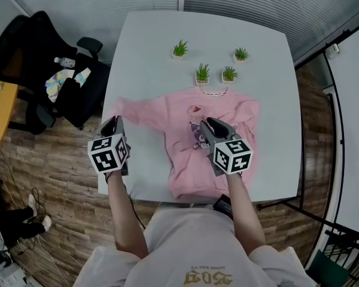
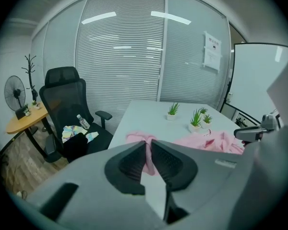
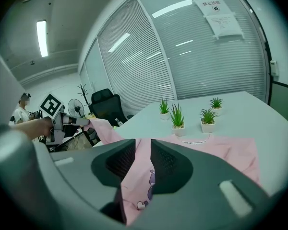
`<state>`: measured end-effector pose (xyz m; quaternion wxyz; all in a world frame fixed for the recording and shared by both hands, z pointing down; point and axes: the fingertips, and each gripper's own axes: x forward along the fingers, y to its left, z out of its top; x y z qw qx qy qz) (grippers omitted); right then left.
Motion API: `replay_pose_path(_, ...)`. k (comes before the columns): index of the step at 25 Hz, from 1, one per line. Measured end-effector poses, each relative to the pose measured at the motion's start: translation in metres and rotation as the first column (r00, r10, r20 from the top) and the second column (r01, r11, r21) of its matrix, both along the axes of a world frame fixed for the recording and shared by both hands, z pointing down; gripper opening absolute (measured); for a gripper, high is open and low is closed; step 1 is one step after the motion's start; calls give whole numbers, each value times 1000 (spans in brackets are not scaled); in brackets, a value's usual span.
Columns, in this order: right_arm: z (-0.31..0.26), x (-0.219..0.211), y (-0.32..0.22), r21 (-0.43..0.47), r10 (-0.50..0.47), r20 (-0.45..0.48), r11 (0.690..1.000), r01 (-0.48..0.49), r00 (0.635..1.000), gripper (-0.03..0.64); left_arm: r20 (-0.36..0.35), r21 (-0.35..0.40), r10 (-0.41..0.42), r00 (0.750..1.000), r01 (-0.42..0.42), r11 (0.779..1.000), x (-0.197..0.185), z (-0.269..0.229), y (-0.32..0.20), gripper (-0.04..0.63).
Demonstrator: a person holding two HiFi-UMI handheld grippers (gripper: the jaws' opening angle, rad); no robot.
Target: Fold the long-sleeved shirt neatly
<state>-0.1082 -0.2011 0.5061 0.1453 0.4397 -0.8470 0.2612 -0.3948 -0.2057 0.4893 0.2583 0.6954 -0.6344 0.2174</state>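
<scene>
Head view: a pink long-sleeved shirt lies face up on the near half of a white table. Its hem is at the near edge and its collar points at four small potted plants near the middle.

The left gripper is at the table's left edge. Its jaws are almost together, pinching the end of the sleeve, which rises off the table to meet them. The right gripper hovers over the chest beside a cartoon print. Its jaws stand a little apart, and pink cloth shows through the gap with no clear pinch.

The likeliest trouble is the thin pinch on the sleeve slipping as it crosses the body, dropping the sleeve askew. With nothing pinning the chest, pulling the sleeve could also drag the whole shirt sideways and wrinkle it. The hem sits right on the near edge, so a tug that way may slide cloth off the table. The plants stand just past the collar and a high swing could knock them.

Open room is the bare far half of the table. An office chair stands near the left edge.
</scene>
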Motion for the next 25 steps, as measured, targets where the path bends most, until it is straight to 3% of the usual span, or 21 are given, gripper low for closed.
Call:
replay_pose_path(19, -11, 84, 17, 16, 63, 34, 998, -63, 997, 112, -26, 54, 152, 988, -150, 987, 132, -36, -11, 40)
replay_pose_path(25, -12, 124, 23, 17, 121, 34, 992, -121, 992, 110, -73, 67, 204, 976, -199, 978, 182, -37, -26, 40)
